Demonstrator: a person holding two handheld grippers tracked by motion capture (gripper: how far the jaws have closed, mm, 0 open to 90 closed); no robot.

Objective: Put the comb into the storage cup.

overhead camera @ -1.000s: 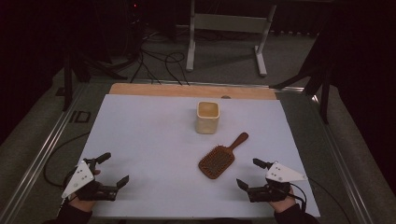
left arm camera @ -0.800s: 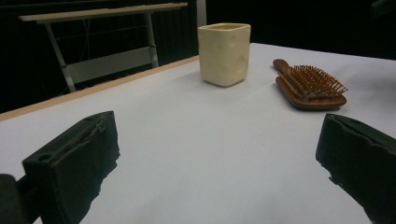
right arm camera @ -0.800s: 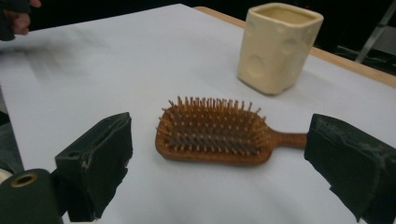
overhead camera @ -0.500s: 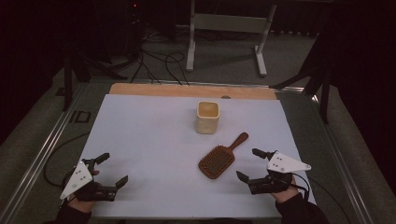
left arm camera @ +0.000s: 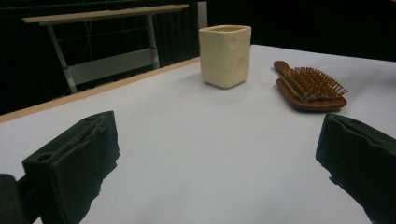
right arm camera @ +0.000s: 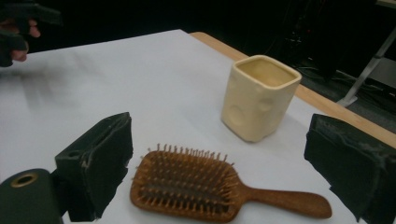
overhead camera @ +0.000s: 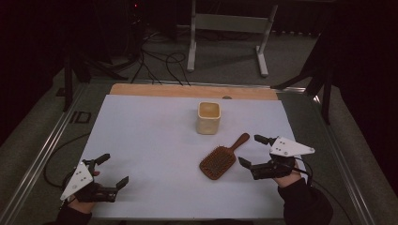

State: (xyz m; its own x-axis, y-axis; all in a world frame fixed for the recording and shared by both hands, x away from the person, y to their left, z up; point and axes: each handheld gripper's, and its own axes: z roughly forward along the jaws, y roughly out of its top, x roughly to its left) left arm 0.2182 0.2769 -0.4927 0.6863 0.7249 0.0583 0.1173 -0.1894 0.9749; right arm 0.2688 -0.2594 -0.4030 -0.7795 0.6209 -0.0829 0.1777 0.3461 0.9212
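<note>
A wooden hairbrush (overhead camera: 224, 157) lies bristles up on the white table sheet (overhead camera: 150, 140), its handle pointing to the far right. Behind it stands a cream square cup (overhead camera: 208, 117), upright and empty. My right gripper (overhead camera: 254, 151) is open just right of the brush head, its jaws apart with nothing between them; in the right gripper view the hairbrush (right arm camera: 205, 189) lies between the two jaws and the cup (right arm camera: 259, 97) stands beyond. My left gripper (overhead camera: 111, 169) rests open at the near left corner, far from both; its view has the cup (left arm camera: 225, 55) and brush (left arm camera: 310, 86) ahead.
A wooden strip (overhead camera: 192, 91) runs along the sheet's far edge. Metal rails (overhead camera: 42, 154) frame the table. A grey stand (overhead camera: 227, 33) and cables (overhead camera: 155, 63) are on the floor beyond. The sheet's middle and left are bare.
My right gripper has moved forward and a little left, up beside the hairbrush head. The left gripper has barely shifted. Brush and cup stay put.
</note>
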